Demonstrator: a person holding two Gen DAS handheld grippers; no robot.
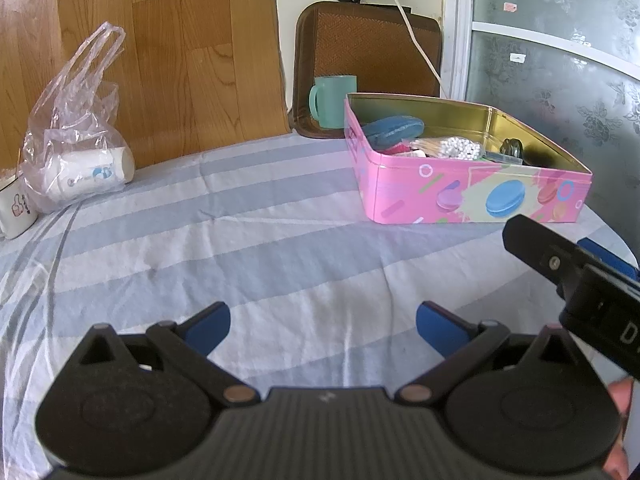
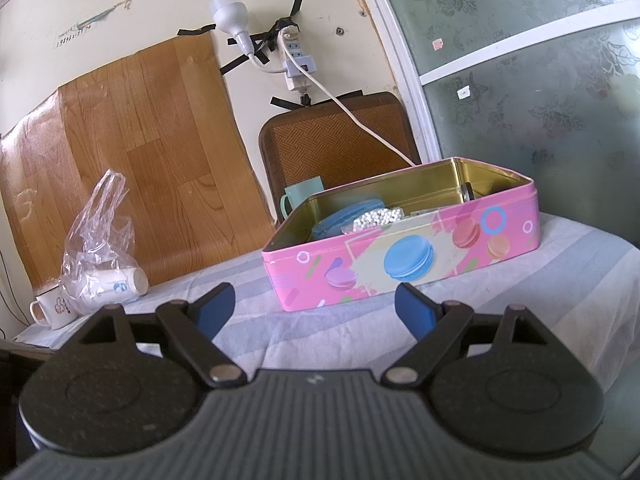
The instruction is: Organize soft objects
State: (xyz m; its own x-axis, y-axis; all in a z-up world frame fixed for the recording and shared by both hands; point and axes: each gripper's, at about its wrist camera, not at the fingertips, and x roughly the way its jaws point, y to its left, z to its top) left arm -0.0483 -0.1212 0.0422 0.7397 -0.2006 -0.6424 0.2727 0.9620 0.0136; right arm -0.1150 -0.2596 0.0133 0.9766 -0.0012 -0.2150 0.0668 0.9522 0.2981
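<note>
The surface (image 1: 280, 240) is draped in a blue-and-white striped cloth, rumpled in places. A pink tin (image 1: 472, 188) printed with macarons stands open toward its far right. A blue soft pouch (image 1: 394, 130) lies inside at the tin's far left, with a bundle of cotton swabs (image 1: 460, 148) just beside it and some dark bits further right. Behind the tin a green mug (image 1: 332, 100) stands before a brown woven mat (image 1: 368, 52) propped on the wall. At far left a clear plastic bag (image 1: 76, 128) slumps around a white bottle (image 1: 92, 172), beside a white enamel cup (image 1: 16, 208).

The left gripper (image 1: 322, 326) hovers low over bare cloth, its blue fingers (image 1: 208, 326) spread wide with nothing between them. The right gripper (image 2: 316, 308) is likewise wide and empty, its tips short of the tin's front wall.

Only the right wrist view takes in the white bulb (image 2: 230, 10) and taped power strip (image 2: 296, 60) on the wall, with their cord running down behind the tin. Only the left wrist view shows the other gripper's black body coming in from the right edge, and a fingertip of the person's hand (image 1: 620, 400) low at that edge. Frosted floral glass (image 2: 540, 80) fills the right of both views.
</note>
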